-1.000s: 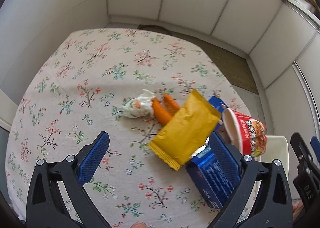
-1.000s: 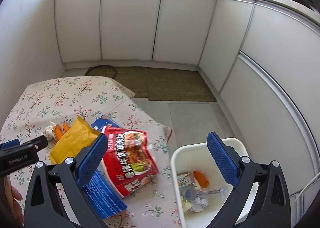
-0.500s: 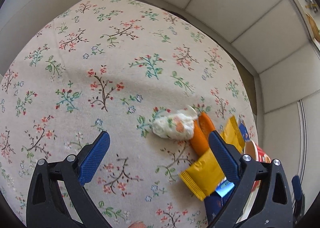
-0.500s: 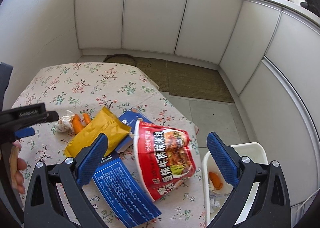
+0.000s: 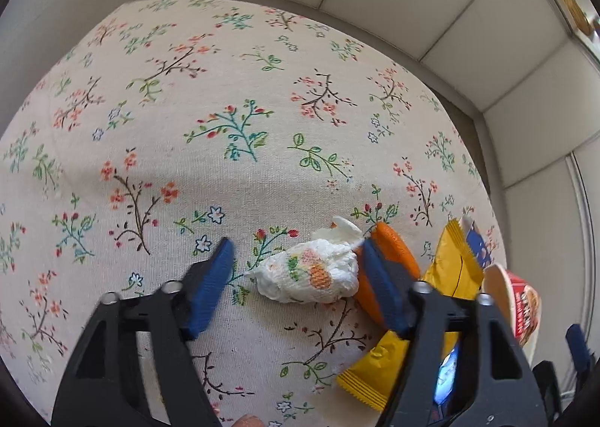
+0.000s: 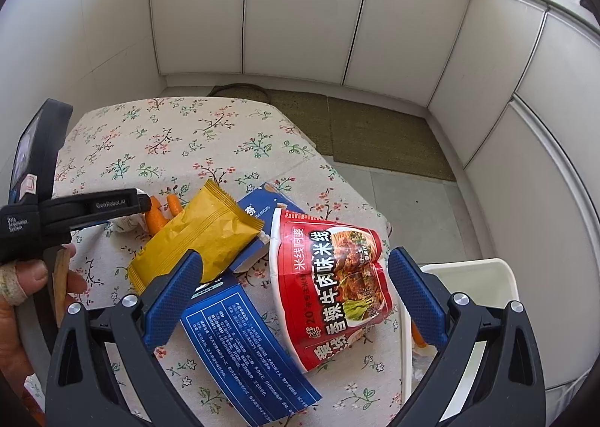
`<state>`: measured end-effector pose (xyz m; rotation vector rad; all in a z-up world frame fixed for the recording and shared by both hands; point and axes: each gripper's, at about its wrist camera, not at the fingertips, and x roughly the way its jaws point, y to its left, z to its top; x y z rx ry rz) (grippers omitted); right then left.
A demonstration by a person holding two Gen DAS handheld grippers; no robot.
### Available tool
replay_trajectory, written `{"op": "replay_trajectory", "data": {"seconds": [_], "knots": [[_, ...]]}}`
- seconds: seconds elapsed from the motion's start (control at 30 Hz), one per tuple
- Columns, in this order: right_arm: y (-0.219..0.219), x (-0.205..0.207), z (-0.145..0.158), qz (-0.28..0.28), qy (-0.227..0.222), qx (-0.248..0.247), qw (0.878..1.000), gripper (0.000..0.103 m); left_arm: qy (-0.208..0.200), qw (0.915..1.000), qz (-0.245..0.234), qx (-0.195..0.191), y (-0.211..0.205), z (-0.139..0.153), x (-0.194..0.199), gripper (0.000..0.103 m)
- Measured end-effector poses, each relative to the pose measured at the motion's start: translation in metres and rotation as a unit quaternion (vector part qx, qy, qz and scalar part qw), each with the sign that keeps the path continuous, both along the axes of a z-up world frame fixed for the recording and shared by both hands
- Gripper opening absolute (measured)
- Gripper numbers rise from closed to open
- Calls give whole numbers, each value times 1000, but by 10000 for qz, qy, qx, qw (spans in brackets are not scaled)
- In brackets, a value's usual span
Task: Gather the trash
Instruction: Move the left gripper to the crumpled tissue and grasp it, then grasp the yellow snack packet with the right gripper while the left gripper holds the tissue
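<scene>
Now low over the floral tablecloth (image 5: 232, 89), left gripper (image 5: 296, 269) closing around the crumpled tissue (image 5: 311, 273), pads not yet pressing; pickup imminent. Right gripper (image 6: 296, 288) spread wide, empty, above the red noodle cup (image 6: 333, 284), bin (image 6: 483, 277) at right.

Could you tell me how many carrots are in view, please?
3: two carrots lie side by side on the table beside the tissue; a third shows in the bin. More may be hidden there.
</scene>
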<state>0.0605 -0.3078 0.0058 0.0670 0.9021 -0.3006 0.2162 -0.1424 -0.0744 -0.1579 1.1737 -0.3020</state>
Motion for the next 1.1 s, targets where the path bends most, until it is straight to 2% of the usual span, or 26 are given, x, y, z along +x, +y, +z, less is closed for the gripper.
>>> {"op": "replay_trajectory", "data": {"seconds": [0.03, 0.07, 0.2, 0.33, 0.5, 0.57, 0.63, 0.73, 0.8, 0.87, 1.0, 1.07, 1.1], "knots": [[0, 0, -1, 1, 15, 35, 10000, 96, 23, 10000, -61, -30, -1, 0, -1, 44], [0, 1, -1, 4, 26, 62, 10000, 96, 35, 10000, -87, -33, -2, 0, -2, 42], [0, 0, -2, 54, 45, 132, 9999, 96, 33, 10000, -67, 6, 0, 6, -10, 41], [-6, -2, 2, 11, 28, 285, 9996, 96, -73, 9999, 20, -140, 9, 23, -19, 41], [2, 5, 2, 277, 111, 833, 9961, 96, -463, 9985, 16, -291, 24, 69, -42, 41], [12, 15, -2, 474, 191, 1255, 9908, 96, -644, 9974, -50, -328, 30, 89, -53, 41], [24, 28, -7, 574, 295, 1455, 9873, 96, -879, 9957, -74, -293, 38, 107, -68, 41], [44, 48, -19, 486, 440, 1280, 9896, 96, -1190, 9926, -33, -228, 50, 128, -81, 41], [51, 60, -32, 393, 603, 1436, 9870, 96, -1310, 9912, 7, -198, 62, 135, -86, 41], [56, 71, -47, 274, 813, 1556, 9841, 96, -1373, 9903, 106, -190, 70, 137, -86, 41], [58, 79, -66, 169, 971, 1456, 9844, 96, -1352, 9900, 299, -257, 83, 136, -78, 41], [55, 79, -69, 238, 929, 1474, 9844, 79, -1286, 9906, 323, -325, 88, 136, -76, 41], [55, 80, -70, 264, 921, 1439, 9849, 63, -1264, 9908, 327, -347, 89, 135, -76, 41]]}}
